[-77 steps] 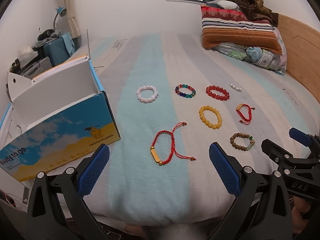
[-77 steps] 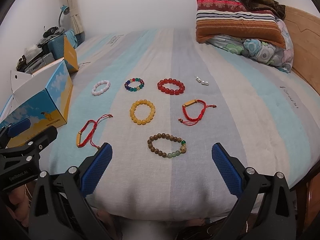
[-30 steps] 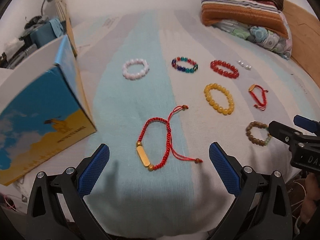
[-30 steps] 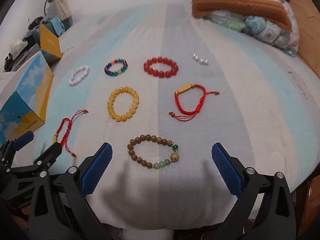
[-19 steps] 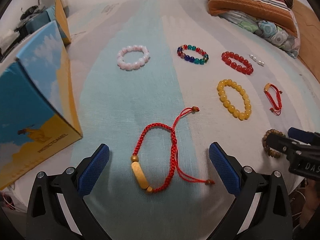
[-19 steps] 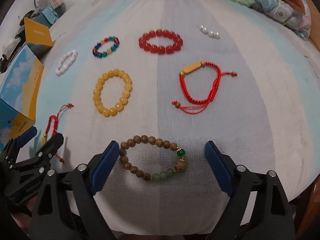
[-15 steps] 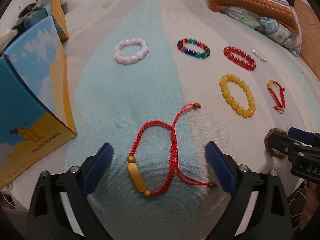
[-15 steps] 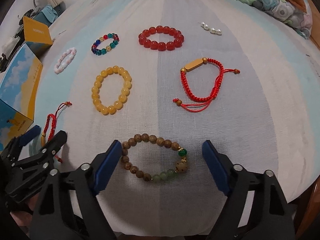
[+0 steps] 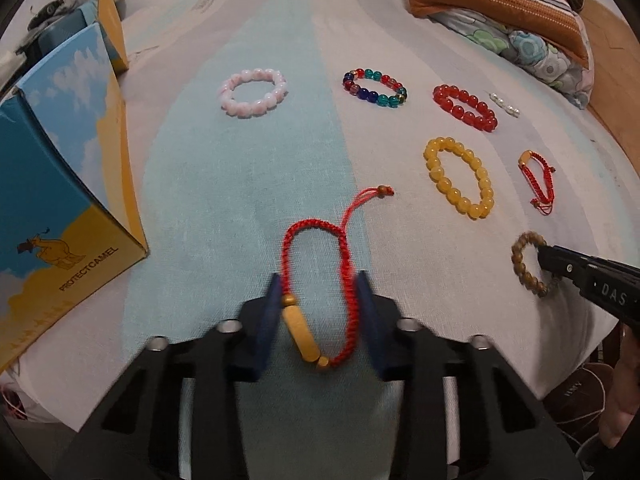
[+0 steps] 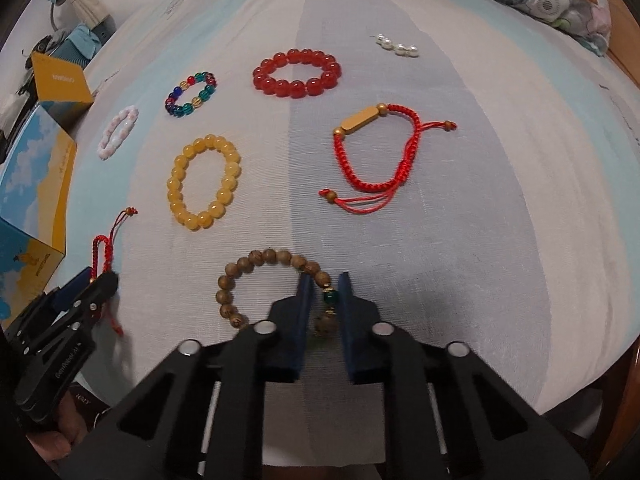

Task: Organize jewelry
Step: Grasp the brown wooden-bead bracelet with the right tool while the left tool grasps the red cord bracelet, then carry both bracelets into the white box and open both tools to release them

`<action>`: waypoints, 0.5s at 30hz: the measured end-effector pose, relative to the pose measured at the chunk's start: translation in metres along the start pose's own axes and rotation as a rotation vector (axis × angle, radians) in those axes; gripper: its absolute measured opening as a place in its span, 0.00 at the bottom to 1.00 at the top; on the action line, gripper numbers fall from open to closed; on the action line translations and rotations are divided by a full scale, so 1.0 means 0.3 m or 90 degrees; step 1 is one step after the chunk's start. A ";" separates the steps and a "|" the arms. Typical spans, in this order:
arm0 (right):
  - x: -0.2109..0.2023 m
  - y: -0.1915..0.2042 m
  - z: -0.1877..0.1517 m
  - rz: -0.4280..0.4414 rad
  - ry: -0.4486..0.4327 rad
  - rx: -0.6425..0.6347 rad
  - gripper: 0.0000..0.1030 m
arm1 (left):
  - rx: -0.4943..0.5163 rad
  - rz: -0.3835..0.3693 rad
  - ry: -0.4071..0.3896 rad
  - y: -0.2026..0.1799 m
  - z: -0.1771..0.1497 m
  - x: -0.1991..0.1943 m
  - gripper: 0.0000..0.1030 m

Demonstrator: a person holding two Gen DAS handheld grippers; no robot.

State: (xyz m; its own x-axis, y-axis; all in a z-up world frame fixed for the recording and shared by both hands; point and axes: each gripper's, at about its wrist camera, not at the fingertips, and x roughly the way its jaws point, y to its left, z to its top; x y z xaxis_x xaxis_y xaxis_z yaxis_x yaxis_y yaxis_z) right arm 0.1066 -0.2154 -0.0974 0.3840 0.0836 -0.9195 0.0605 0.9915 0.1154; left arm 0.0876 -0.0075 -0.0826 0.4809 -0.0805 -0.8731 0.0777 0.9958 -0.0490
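Several bracelets lie on a striped bedsheet. My left gripper (image 9: 318, 284) has its jaws closed in around a red cord bracelet with a gold bar (image 9: 316, 276), one pad on each side of the loop. My right gripper (image 10: 324, 280) is closed on the right side of a brown wooden bead bracelet (image 10: 256, 264), with its green bead between the pads. Beyond lie a yellow bead bracelet (image 10: 204, 180), a second red cord bracelet (image 10: 376, 152), a red bead bracelet (image 10: 298, 72), a multicolour one (image 10: 192, 94), a pink one (image 9: 254, 92) and small pearls (image 10: 398, 46).
An open blue and yellow cardboard box (image 9: 52, 184) stands at the left on the bed. Pillows (image 9: 504, 8) lie at the far right by a wooden headboard. The bed's near edge runs just under both grippers.
Both grippers moved forward and down onto the bed and their jaws closed in, the left around the red cord bracelet, the right onto the wooden bead bracelet.
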 end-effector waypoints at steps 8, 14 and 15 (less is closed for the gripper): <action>-0.039 0.006 -0.007 0.016 -0.025 -0.005 0.07 | -0.006 -0.022 -0.007 0.018 -0.005 -0.029 0.08; -0.103 0.014 -0.015 0.035 -0.057 0.000 0.07 | -0.003 -0.037 -0.022 0.017 -0.006 -0.068 0.08; -0.111 0.016 -0.013 0.036 -0.061 0.002 0.07 | -0.004 -0.039 -0.023 0.018 -0.005 -0.076 0.08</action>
State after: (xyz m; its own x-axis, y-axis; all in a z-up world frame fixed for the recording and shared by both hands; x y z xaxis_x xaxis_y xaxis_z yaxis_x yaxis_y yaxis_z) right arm 0.0904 -0.2131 -0.0677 0.4726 0.1299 -0.8716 0.0385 0.9851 0.1677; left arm 0.0757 -0.0003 -0.0637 0.5071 -0.1430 -0.8499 0.1029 0.9891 -0.1050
